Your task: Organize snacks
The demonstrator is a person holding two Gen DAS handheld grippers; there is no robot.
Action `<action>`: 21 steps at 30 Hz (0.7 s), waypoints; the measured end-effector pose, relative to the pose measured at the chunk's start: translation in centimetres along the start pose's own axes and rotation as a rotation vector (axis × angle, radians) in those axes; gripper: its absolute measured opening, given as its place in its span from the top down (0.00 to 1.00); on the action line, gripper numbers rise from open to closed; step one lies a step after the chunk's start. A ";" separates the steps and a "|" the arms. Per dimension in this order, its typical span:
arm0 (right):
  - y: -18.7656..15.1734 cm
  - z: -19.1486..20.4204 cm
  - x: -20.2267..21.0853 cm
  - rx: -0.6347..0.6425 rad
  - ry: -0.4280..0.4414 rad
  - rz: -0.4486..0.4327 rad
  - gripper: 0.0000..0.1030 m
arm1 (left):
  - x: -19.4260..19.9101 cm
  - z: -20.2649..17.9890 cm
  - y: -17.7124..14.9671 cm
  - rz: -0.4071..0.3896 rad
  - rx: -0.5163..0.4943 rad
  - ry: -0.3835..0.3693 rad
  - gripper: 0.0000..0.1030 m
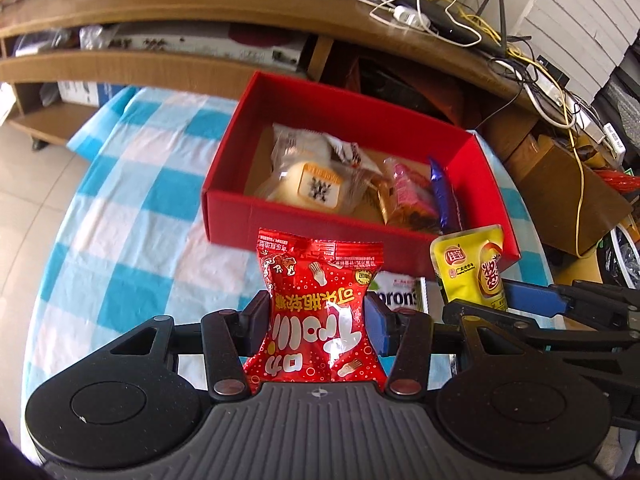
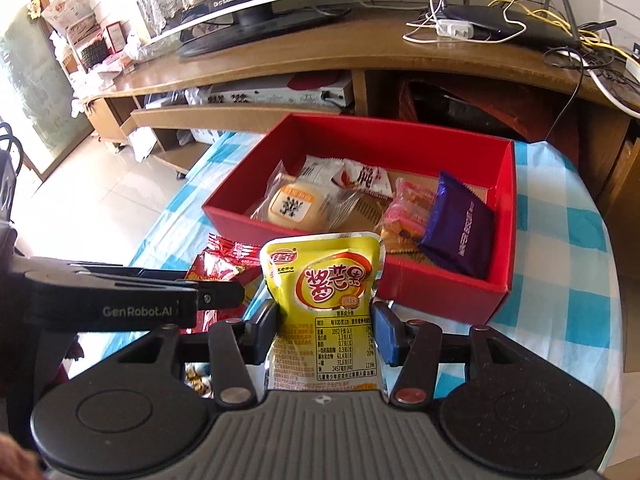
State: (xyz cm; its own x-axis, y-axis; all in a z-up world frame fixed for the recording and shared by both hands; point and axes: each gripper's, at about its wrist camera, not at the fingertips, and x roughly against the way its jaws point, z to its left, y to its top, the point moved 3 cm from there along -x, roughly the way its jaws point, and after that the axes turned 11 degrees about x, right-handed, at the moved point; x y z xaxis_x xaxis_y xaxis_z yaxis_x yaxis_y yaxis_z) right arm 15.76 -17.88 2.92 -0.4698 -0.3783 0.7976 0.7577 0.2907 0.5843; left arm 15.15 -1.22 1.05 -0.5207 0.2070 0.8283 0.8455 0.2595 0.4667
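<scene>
My left gripper (image 1: 318, 320) is shut on a red snack packet (image 1: 318, 292), held above the checked tablecloth just in front of the red box (image 1: 352, 108). Beside it, my right gripper (image 2: 326, 330) is shut on a yellow snack pouch (image 2: 324, 280), also near the box's front wall (image 2: 432, 292). The yellow pouch (image 1: 474, 264) and the right gripper's fingers (image 1: 532, 296) show at the right of the left wrist view. The red packet (image 2: 218, 268) and the left gripper's arm show at the left of the right wrist view. Inside the box lie several wrapped snacks, among them a bun (image 2: 296, 204) and a purple packet (image 2: 460, 228).
The blue-and-white checked tablecloth (image 1: 132, 208) covers a round table. A white packet (image 1: 400, 298) lies on it under the grippers. Behind stands a wooden TV bench (image 2: 320, 52) with a monitor, a router and cables. A cardboard box (image 1: 568, 200) sits at the right, tiled floor at the left.
</scene>
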 end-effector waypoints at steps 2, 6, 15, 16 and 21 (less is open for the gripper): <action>0.3 -0.3 0.0 -0.009 -0.002 -0.007 0.44 | 0.0 -0.3 0.3 -0.009 -0.006 -0.001 0.45; 0.9 -0.5 -0.1 -0.020 -0.008 -0.018 0.43 | 0.1 -0.8 0.9 -0.027 -0.020 -0.002 0.45; 2.0 -0.8 -0.4 -0.034 -0.011 -0.034 0.43 | 0.0 -1.4 1.8 -0.045 -0.032 -0.006 0.44; 2.1 -0.8 -0.4 -0.034 -0.013 -0.034 0.43 | 0.0 -1.5 1.8 -0.048 -0.034 -0.004 0.44; 2.5 -1.1 -0.3 -0.043 -0.019 -0.044 0.43 | 0.1 -1.9 2.3 -0.068 -0.049 0.007 0.44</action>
State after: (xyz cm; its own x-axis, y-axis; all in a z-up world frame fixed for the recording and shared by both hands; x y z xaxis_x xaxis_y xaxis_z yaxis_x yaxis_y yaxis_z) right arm 18.25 -18.04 4.00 -0.5117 -0.3727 0.7742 0.7546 0.2358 0.6123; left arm 17.28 -2.40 2.79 -0.5766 0.1842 0.7960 0.8129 0.2266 0.5365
